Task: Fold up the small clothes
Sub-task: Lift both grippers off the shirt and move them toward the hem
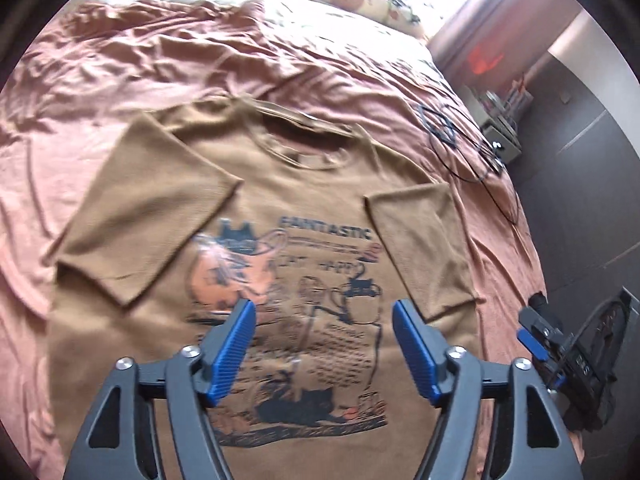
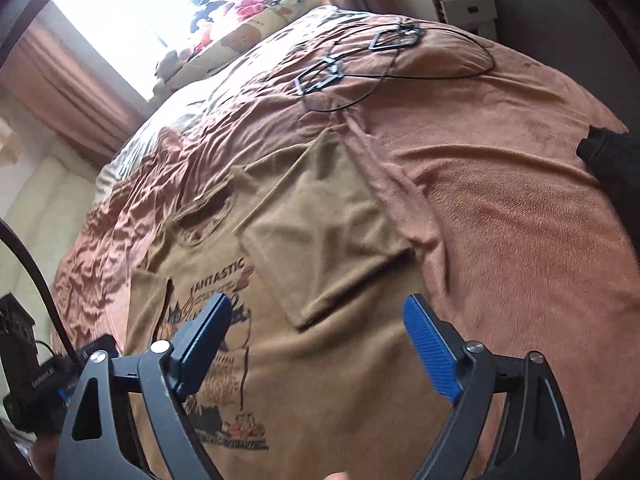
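T-shirt (image 1: 280, 200) lies on the bed (image 1: 120, 80), sleeves folded in; both grippers' fingers (image 1: 234, 350) spread, empty; lengthwise fold seems next.

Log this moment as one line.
shirt: flat on bed, both sleeves folded in | left gripper: open, empty | right gripper: open, empty

Tan printed T-shirt (image 1: 280, 208) lies flat, face-up, both sleeves apparently folded inward.

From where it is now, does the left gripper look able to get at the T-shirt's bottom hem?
Probably yes. The left gripper is open and empty above the T-shirt, with nothing lying on the cloth below it; the hem itself is out of view.
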Demonstrator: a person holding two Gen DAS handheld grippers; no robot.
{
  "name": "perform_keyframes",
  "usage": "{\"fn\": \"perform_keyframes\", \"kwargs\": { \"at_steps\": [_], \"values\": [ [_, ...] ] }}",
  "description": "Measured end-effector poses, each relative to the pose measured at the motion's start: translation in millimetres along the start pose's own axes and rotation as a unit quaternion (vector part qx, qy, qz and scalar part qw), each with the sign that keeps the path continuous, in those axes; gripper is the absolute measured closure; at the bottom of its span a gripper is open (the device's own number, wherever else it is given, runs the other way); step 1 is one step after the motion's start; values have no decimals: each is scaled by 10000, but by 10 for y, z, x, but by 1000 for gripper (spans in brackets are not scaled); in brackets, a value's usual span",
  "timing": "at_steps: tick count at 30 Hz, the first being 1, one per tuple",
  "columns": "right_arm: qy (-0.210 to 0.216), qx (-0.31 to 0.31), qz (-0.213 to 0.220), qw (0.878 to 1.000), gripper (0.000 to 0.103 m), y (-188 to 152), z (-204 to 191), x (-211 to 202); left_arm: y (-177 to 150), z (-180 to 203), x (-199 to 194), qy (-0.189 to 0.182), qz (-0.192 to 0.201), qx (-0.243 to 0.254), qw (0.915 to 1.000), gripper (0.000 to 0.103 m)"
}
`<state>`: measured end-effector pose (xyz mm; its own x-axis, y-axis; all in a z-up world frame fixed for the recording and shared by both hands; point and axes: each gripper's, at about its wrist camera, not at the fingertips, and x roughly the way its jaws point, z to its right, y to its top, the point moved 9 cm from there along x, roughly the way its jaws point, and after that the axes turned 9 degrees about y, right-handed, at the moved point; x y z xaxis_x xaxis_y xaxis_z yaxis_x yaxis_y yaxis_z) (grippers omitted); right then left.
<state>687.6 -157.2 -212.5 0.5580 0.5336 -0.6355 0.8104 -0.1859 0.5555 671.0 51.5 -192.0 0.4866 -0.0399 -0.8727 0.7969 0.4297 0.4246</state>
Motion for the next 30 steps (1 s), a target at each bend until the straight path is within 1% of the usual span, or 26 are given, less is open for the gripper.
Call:
{"fn": "perform_keyframes", "kwargs": {
  "at_steps": [1,2,4,6,8,10,15,21,24,27,30],
  "values": [
    [-76,-102,-20,9999,4,-24,-71,-33,2,-96,-73,42,79,-108,9999,20],
    [-127,-212,-40,9997,0,-53,-154,-72,1,-162,-128,32,128,-193,9997,18],
    [-160,-409,1,9990,0,-100,-328,-189,-21,-275,-239,-5,183,-276,9995,11],
    [-234,-576,62,9980,0,-138,-447,-314,-42,-377,-359,25,278,-273,9992,7],
    [-311,-678,55,9972,0,-217,-533,-433,-39,-494,-526,196,484,-224,9984,5],
    [-324,-746,20,9967,0,-298,-604,-517,-51,-560,-682,174,623,-207,9977,0],
    [-346,-925,1,9951,0,-463,-787,-766,-100,-714,-1029,129,841,-133,9963,1],
    [-372,-1102,15,9932,0,-654,-913,-1067,-259,-930,-1397,50,998,-158,9949,1],
    [-315,-1159,11,9928,0,-766,-947,-1224,-350,-1018,-1527,46,1067,-125,9942,1],
    [-224,-1162,15,9930,0,-857,-948,-1380,-458,-1118,-1655,-52,1124,-134,9936,1],
    [-257,-1238,53,9920,0,-946,-935,-1533,-575,-1232,-1765,-152,1170,-185,9928,1]
  ]
}}
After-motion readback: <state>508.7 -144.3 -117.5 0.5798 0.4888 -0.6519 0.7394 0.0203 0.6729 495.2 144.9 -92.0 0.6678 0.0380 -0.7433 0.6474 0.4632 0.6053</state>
